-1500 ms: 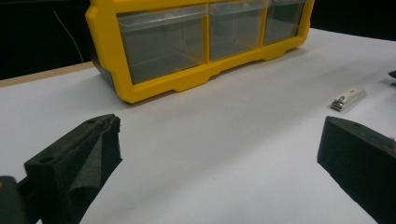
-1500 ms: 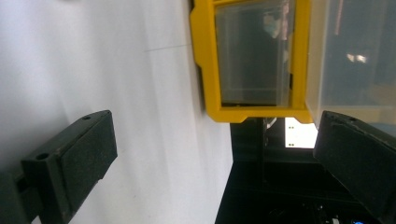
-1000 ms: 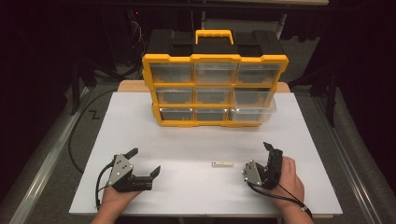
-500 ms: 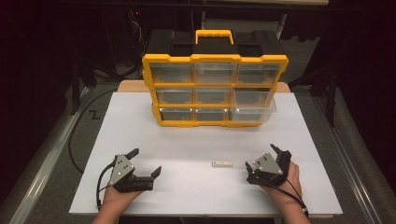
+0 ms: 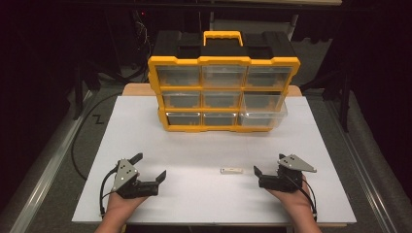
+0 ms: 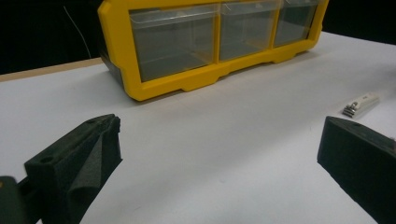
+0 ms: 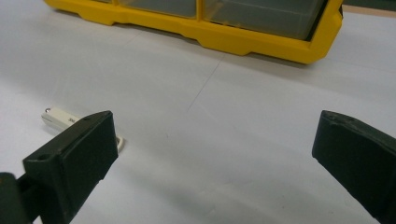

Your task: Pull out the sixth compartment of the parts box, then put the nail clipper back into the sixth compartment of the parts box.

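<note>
A small white clip-like item point(image 5: 231, 170) lies flat on the white table point(image 5: 204, 145), near the front and between my two grippers. My left gripper point(image 5: 149, 166) rests open at the front left, its jaws wide apart with nothing between them. In the left gripper view the gripper point(image 6: 219, 158) looks toward the white item point(image 6: 360, 103), which lies just beyond its right jaw. My right gripper point(image 5: 268, 165) is open at the front right, a short way right of the item. In the right gripper view the gripper point(image 7: 215, 149) has the item point(image 7: 60, 116) partly hidden behind its left jaw.
A yellow and black organizer point(image 5: 223, 92) with clear drawers and a carry handle stands at the back middle of the table. Its bottom right drawer point(image 5: 262, 118) sticks out a little. Black cables trail off the table's left side.
My right gripper has turned from a more upright pose to lie level, plate on top, with its jaws pointing left toward the white item. The left gripper and the item have stayed put.
</note>
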`<state>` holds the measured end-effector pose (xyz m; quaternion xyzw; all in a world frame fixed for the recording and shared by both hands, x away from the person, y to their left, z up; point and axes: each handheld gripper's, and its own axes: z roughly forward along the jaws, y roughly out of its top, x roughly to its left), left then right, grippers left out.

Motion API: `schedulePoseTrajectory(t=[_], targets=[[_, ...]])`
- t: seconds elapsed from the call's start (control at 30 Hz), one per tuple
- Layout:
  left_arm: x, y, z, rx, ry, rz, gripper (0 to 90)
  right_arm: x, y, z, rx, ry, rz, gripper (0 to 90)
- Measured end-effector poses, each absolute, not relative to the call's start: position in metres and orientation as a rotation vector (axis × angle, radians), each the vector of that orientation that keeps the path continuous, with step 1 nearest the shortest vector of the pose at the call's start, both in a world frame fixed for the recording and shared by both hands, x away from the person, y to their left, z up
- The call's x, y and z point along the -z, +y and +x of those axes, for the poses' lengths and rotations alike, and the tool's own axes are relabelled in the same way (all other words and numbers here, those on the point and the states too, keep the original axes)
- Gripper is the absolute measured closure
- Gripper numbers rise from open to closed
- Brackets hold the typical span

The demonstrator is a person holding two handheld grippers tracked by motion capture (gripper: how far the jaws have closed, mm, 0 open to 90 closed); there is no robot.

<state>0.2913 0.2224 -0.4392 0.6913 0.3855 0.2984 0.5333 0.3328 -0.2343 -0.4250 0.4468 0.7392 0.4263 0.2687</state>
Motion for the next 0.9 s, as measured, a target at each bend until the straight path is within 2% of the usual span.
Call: schedulePoseTrajectory(t=[0.4, 0.53, 0.9], targets=[[0.4382, 0.2263, 0.2907, -0.709, 0.92, 1.647, 0.3, 0.4235, -0.2273, 0.3355, -1.16, 1.997, 1.18, 2.2], [0.4373, 0.2245, 0.2889, -0.703, 0.918, 1.641, 0.3, 0.425, -0.2255, 0.3339, -1.144, 2.02, 1.161, 9.5], [0.4386, 0.2233, 0.2888, -0.696, 0.912, 1.649, 0.3, 0.4251, -0.2268, 0.3315, -1.157, 2.029, 1.157, 39.0]])
